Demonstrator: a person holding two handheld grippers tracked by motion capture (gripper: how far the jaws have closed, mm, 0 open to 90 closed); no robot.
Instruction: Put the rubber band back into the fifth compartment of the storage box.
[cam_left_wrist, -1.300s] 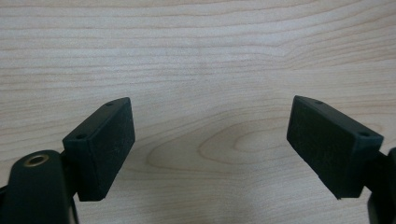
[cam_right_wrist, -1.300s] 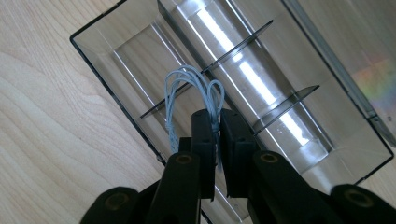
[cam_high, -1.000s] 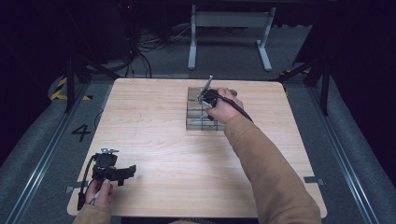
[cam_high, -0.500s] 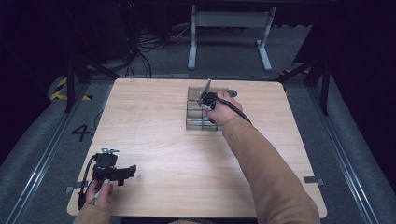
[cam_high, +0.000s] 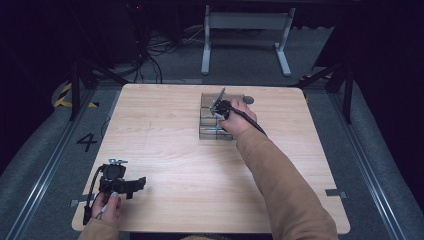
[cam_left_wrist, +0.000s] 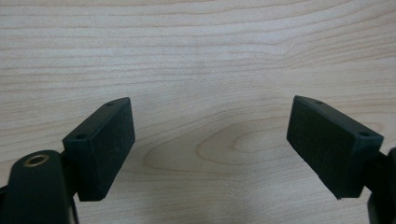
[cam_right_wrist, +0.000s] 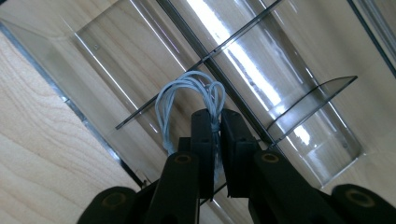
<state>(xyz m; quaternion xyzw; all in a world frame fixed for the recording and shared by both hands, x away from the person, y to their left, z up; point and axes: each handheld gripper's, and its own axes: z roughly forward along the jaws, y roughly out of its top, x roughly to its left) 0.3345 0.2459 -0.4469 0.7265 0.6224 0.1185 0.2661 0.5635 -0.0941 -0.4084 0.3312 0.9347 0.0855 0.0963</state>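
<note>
Cable bundle (cam_right_wrist: 194, 100), a small coil of pale grey-white wire, is pinched between the two jaws of the right gripper (cam_right_wrist: 215, 122), with its loops standing out above the jaw tips. In the right gripper view it hangs just over the clear organizer (cam_right_wrist: 140, 51), a transparent box with thin dividers that make several compartments, and the loops are above the place where two dividers cross, so I cannot tell which compartment is the target. In the high view the right gripper (cam_high: 220, 106) is over this organizer (cam_high: 207, 131) at the far middle of the wooden table (cam_high: 165, 125), and the right hand (cam_high: 236, 116) holds it from above. The left gripper (cam_left_wrist: 210, 135) has its jaws spread wide with nothing between them, and it rests low over bare wood at the near left corner of the table, well apart from the box. I judge that the step in hand is placing the wire in the box. The next move probably calls for shifting the bundle off the divider, lowering it inside one compartment, and only then parting the jaws, so the coil does not catch on a thin wall
</note>
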